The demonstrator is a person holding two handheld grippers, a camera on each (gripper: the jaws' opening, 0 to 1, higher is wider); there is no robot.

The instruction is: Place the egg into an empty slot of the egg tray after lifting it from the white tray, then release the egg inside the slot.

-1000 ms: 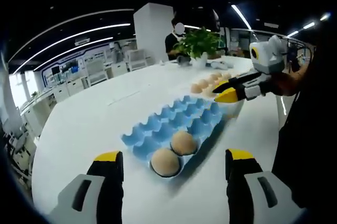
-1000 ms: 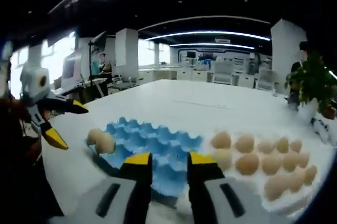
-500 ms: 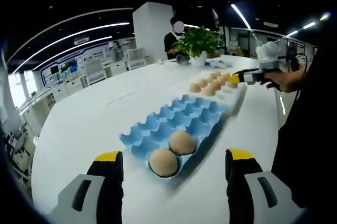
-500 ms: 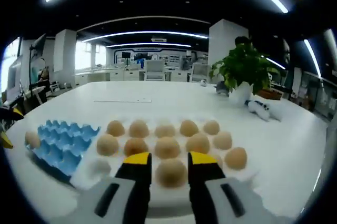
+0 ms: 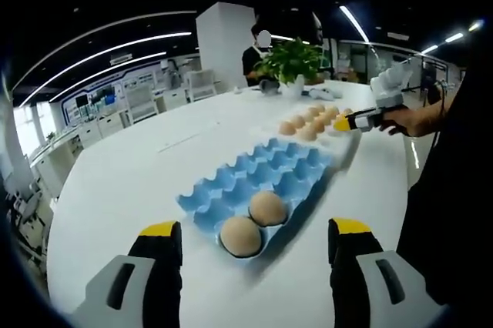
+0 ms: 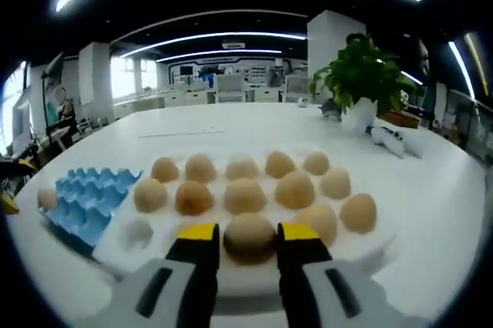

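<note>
Two views cover a large round white table [image 5: 131, 166]. In the right gripper view, the right claw [image 6: 248, 232] sits at the near edge of the flat white foam tray [image 6: 131, 239], its yellow-tipped jaws standing to either side of the nearest light-brown egg [image 6: 249, 237]. The jaws lie just beside the egg; whether they press on it cannot be told. That egg rests in its tray pocket, and its long axis cannot be read from this angle. Eleven more tan eggs [image 6: 245, 195] fill the pockets beyond it. The blue moulded-pulp egg tray [image 6: 83, 199] lies just left of the white tray, with one egg [image 6: 48, 199] at its far left end.

In the left gripper view, the left claw [image 5: 248, 229] hangs released, jaws wide apart, over the table near the blue egg tray [image 5: 262, 174]. Two brown eggs [image 5: 267, 209] occupy its nearest slots; the remaining slots are empty. The right claw [image 5: 344, 122] appears at the far right, over the white tray [image 5: 344, 142]. A green potted plant [image 5: 292, 62] stands at the far side.
</note>
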